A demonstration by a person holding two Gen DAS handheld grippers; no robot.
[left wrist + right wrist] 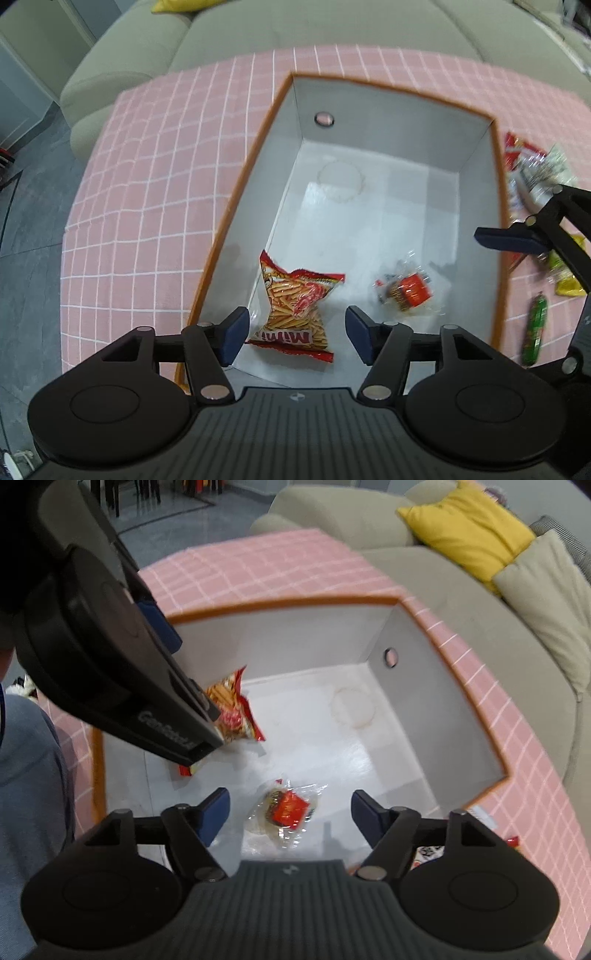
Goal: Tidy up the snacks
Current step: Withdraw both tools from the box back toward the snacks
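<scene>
Both claws hang spread wide over the orange-rimmed box (496, 229) on the pink-checked desk (155, 192), gripping nothing. The left claw (295, 334) is above the red stick-snack bag (295, 306) lying at the box's near left. The right claw (290, 814) is over the clear-wrapped snack with a red label (284, 810). More packets (535, 173) and a green sausage (535, 328) lie on the desk, right of the box.
</scene>
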